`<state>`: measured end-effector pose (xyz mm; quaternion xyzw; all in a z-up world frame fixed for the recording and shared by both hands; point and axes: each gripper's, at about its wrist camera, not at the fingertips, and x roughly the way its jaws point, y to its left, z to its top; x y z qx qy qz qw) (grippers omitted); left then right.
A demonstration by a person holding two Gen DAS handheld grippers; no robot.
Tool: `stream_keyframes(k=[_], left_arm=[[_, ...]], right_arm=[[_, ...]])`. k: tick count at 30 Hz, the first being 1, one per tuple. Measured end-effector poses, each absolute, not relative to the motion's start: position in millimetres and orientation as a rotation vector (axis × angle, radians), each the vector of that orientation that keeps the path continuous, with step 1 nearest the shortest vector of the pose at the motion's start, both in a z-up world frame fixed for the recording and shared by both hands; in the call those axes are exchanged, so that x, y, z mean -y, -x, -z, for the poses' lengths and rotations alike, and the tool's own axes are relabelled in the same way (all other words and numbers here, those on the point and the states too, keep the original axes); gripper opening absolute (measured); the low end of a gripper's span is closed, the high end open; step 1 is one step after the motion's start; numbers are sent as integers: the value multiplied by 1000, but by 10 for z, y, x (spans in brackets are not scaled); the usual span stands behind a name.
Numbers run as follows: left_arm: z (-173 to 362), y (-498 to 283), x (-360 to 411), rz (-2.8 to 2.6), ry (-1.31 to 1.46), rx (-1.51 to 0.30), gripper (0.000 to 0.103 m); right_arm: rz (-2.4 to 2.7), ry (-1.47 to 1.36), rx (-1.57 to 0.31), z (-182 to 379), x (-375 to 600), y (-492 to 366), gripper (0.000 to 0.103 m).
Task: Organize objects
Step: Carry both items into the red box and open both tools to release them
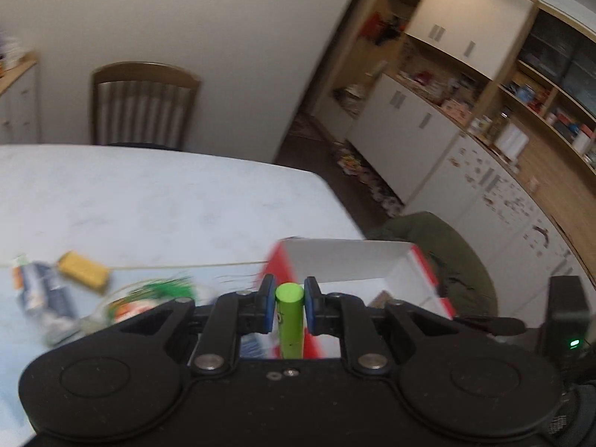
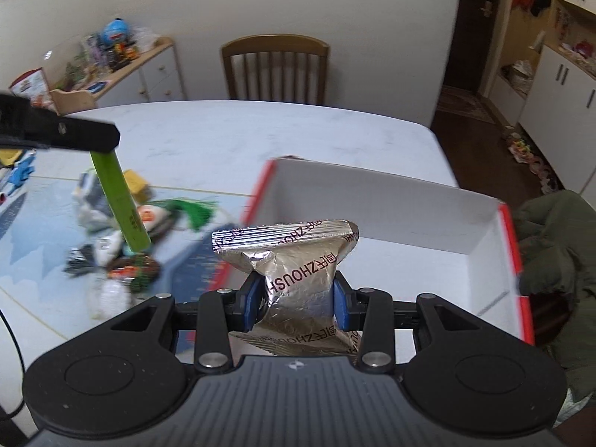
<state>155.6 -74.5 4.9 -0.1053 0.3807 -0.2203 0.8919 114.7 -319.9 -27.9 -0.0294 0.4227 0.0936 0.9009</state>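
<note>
A wooden chair [image 2: 275,67] is set behind the white table [image 2: 260,138]. White cabinets [image 1: 421,126] are ranged along the wall.

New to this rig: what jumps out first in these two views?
The crinkled silver foil packet, pinched at its waist in the right gripper just in front of the open white box with red edges. Next, the lime-green tube clamped in the left gripper; the right wrist view shows it hanging over a blurred heap of small items left of the box.
</note>
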Motion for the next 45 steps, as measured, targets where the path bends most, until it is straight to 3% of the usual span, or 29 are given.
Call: stream_keyframes(k=[16,28,45], left_arm=[[675,-2174,2340,557,18,-985,14],[1237,-2560,2712,535,-56,-1090,14],[1716,-2833,2985,493,-160,-1251,15]], right_arm=[[-115,61,-960,804,4041,-1550,38],[-106,112,-1057,1235,4098,-1764,38],[-154,122,-1156,1310,4098,-1856,40]])
